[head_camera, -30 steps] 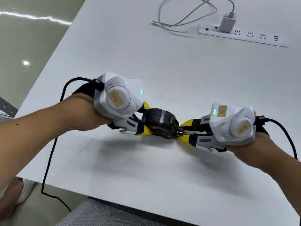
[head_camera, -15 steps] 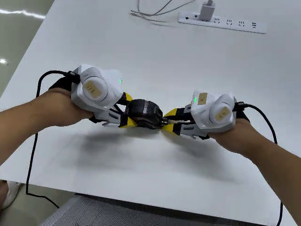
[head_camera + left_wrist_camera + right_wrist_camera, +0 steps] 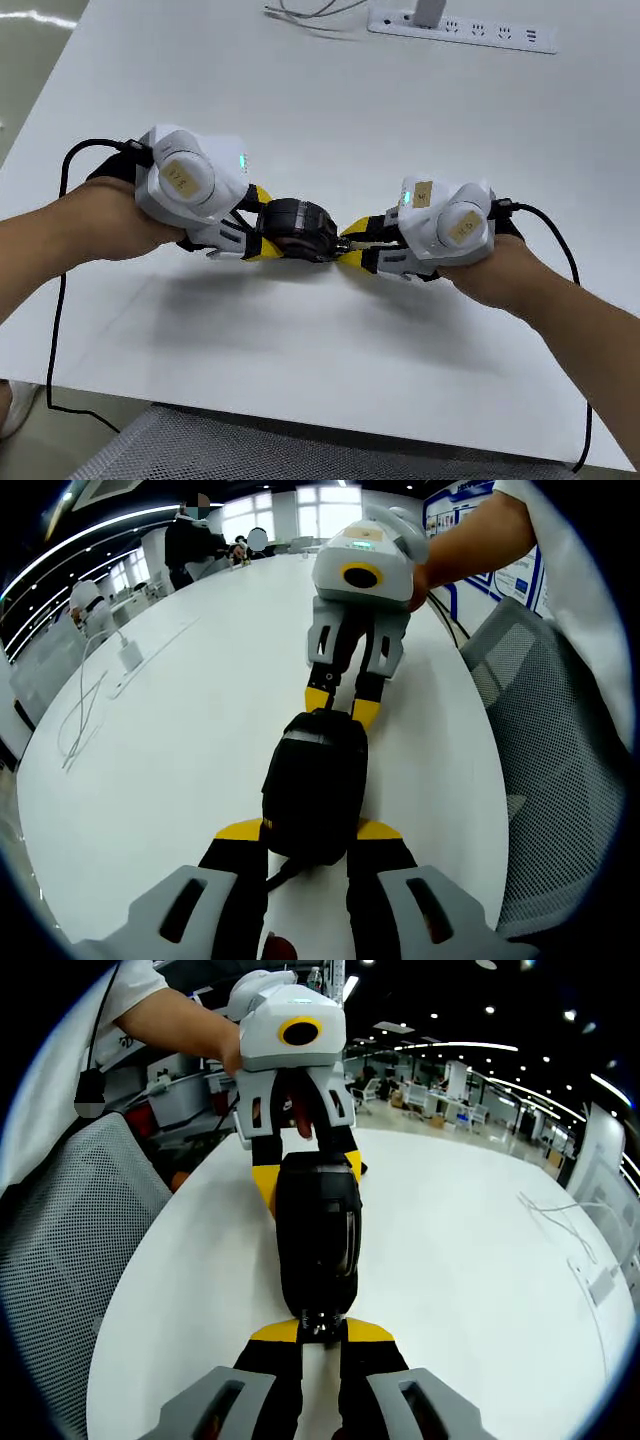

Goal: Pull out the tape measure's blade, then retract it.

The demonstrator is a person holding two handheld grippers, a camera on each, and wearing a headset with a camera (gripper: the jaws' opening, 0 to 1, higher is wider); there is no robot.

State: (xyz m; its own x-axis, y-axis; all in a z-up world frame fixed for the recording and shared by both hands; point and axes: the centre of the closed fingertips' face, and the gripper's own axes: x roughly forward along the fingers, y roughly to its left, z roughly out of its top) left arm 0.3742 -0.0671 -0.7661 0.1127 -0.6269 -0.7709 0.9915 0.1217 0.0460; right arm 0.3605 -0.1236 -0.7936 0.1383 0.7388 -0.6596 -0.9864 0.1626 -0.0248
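**Tape measure gripped from both sides**

On the broad white table, we see open room toward the white power strip at 12 o'clock. The left gripper clamps the black rounded tape measure at centre. From 3 o'clock the right gripper pinches its metal blade tab. The blade is hidden.

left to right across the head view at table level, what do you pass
left hand → left gripper → tape measure → right gripper → right hand
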